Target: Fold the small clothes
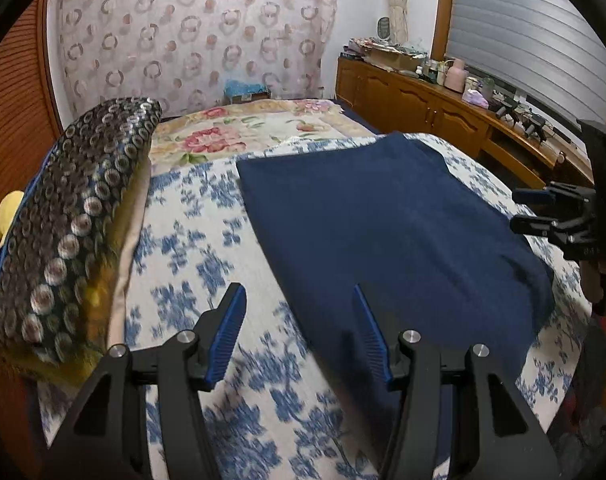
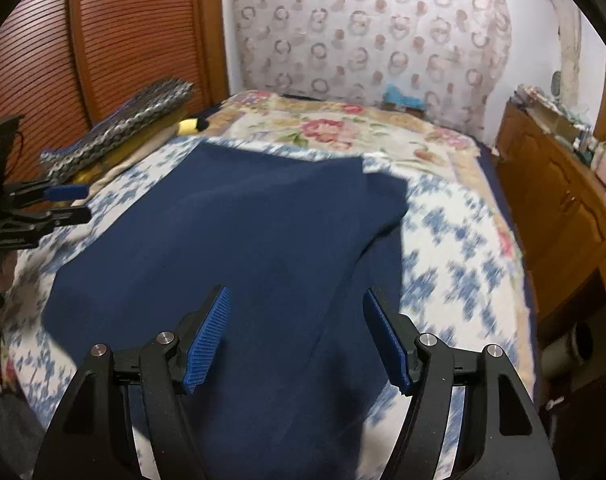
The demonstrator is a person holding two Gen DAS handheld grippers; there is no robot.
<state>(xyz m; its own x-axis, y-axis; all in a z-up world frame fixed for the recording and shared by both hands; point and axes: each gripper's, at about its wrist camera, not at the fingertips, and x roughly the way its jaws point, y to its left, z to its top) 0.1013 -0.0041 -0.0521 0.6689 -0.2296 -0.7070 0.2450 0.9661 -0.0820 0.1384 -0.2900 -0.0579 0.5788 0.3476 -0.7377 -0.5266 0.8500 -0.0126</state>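
Ahead of and below both grippers, we find the navy garment (image 2: 239, 240) spread flat on the bed (image 1: 191, 240), long axis running away from us. Right gripper (image 2: 297, 334) hangs over its near edge; left gripper (image 1: 299, 332) straddles its left edge. Both stand wide, empty.

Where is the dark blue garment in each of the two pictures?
Left wrist view: dark blue garment lies flat, centre to right, on the blue-flowered bedcover.
Right wrist view: garment fills the centre, running to the bottom.
Shared landmark: the pink-flowered blanket behind it.
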